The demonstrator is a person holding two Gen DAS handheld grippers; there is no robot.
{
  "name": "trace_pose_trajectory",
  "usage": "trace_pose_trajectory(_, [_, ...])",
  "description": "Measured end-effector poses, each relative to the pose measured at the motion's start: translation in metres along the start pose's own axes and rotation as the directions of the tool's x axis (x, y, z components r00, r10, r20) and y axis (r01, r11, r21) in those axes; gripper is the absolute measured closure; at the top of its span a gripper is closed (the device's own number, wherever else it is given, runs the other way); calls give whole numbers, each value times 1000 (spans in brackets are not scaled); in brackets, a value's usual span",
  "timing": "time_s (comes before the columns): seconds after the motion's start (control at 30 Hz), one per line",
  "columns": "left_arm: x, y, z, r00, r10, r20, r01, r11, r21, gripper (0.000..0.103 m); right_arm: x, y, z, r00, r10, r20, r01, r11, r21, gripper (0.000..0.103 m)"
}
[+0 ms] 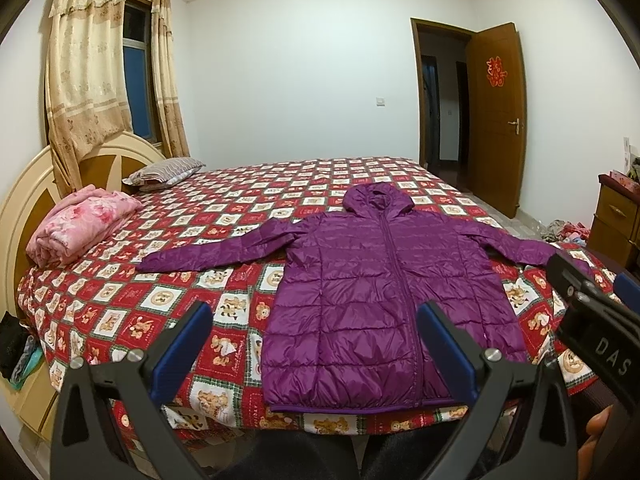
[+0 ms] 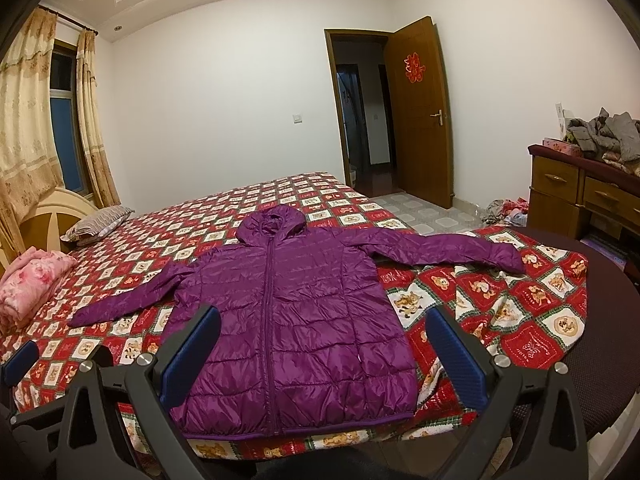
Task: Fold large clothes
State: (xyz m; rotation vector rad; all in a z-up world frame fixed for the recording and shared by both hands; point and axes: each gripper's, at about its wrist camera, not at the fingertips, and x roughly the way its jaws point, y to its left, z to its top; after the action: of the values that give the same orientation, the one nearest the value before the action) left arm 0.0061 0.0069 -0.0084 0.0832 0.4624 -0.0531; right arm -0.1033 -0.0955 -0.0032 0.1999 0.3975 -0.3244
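Observation:
A purple hooded puffer jacket lies flat and zipped on the bed, front up, hood away from me, both sleeves spread sideways. Its hem runs along the bed's near edge. My left gripper is open and holds nothing; it hovers short of the hem, over the jacket's lower left part. My right gripper is also open and empty, and the jacket shows between its fingers. Each gripper shows at the edge of the other's view: the right gripper near the right sleeve, the left gripper at the lower left.
A folded pink blanket and a striped pillow lie by the headboard at the left. A wooden dresser with a pile of grey clothes stands at the right, with loose clothes on the floor. The door is open.

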Motion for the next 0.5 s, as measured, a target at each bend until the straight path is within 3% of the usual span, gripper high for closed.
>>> trace_pose_trajectory(0.17, [14, -3, 3, 1000, -7, -8, 7, 1000, 12, 0, 12, -2, 2, 1000, -24, -5, 24, 1000, -6, 1])
trace_pose_trajectory(0.5, [66, -3, 14, 997, -63, -53, 64, 998, 13, 0, 75, -24, 18, 990, -122, -74, 123, 992, 12, 1])
